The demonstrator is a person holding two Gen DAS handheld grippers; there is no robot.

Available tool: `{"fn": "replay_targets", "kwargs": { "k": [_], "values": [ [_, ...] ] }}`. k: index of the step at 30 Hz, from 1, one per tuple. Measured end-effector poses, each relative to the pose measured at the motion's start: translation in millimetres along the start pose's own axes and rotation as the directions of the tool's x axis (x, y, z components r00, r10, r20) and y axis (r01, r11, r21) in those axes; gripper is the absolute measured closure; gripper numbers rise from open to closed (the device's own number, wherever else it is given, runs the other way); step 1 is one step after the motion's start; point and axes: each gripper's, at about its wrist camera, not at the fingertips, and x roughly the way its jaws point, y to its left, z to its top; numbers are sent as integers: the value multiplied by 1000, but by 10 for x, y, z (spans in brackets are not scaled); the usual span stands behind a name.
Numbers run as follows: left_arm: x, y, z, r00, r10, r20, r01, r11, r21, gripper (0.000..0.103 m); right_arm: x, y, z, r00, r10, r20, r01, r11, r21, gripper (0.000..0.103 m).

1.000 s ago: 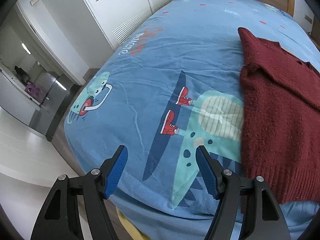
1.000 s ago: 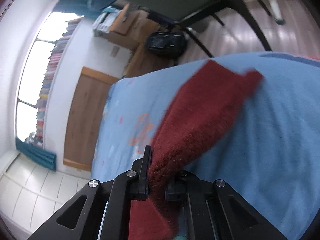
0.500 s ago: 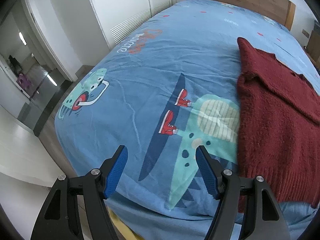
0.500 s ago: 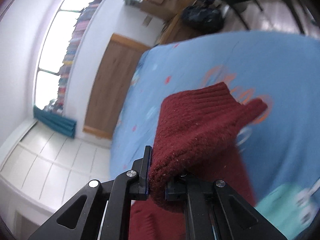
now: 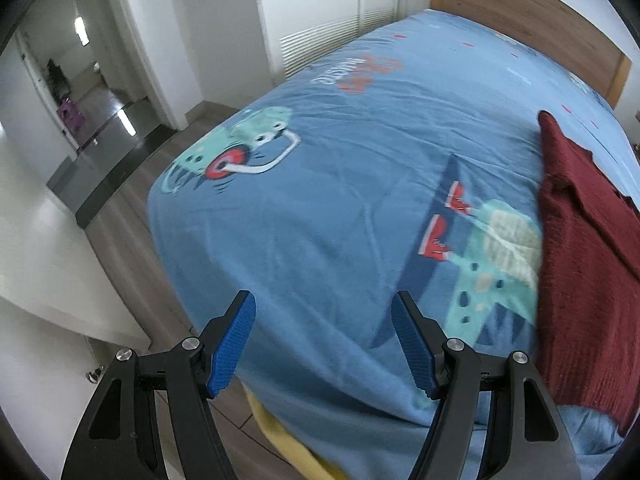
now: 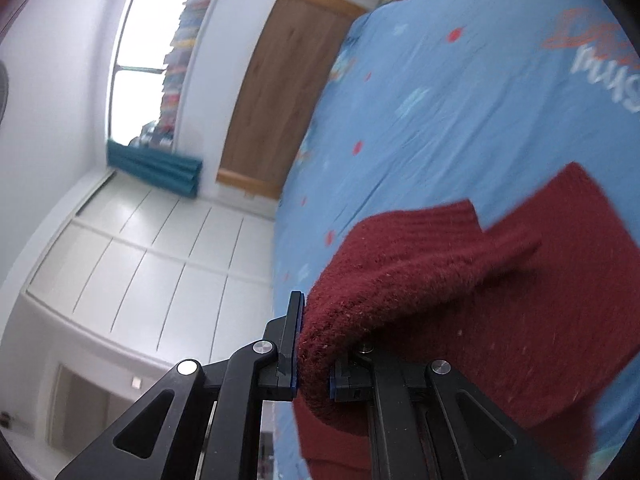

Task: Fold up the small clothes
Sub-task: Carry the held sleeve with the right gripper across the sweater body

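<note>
A dark red knit sweater (image 5: pixel 580 280) lies on the blue cartoon-print bedspread (image 5: pixel 360 160) at the right of the left wrist view. My left gripper (image 5: pixel 324 340) is open and empty, above the bed's near corner, left of the sweater. In the right wrist view my right gripper (image 6: pixel 314 356) is shut on a fold of the red sweater (image 6: pixel 420 280) and holds that part lifted over the rest of the garment. The right finger pad is hidden by the knit.
A wooden headboard (image 5: pixel 532 12) stands at the far end of the bed. White wardrobe doors (image 5: pixel 320 8) and a doorway (image 5: pixel 80 80) are on the left. Wooden floor (image 5: pixel 132 220) runs beside the bed. A window with a teal curtain (image 6: pixel 156 168) shows in the right wrist view.
My right gripper has carried the held sweater part across over the garment while rotating. My left gripper has drawn back and to the left, still open.
</note>
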Motion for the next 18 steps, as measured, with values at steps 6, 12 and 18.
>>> {"fn": "replay_targets", "kwargs": {
  "k": [6,12,18],
  "values": [
    [35,241,-81,1000,1,-12,-2,999,-45,38,526,460,-365,995,64,-80,-68,997,-45,93],
    [109,390,-137,1000,5,-31,-7,998,-69,38,845,658,-775,986,80,-144,-93,992,-89,92],
    [177,471,-197,999,3,-48,-8,996,-89,38,1246,610,-1312,970,-21,-242,-17,988,-154,91]
  ]
}}
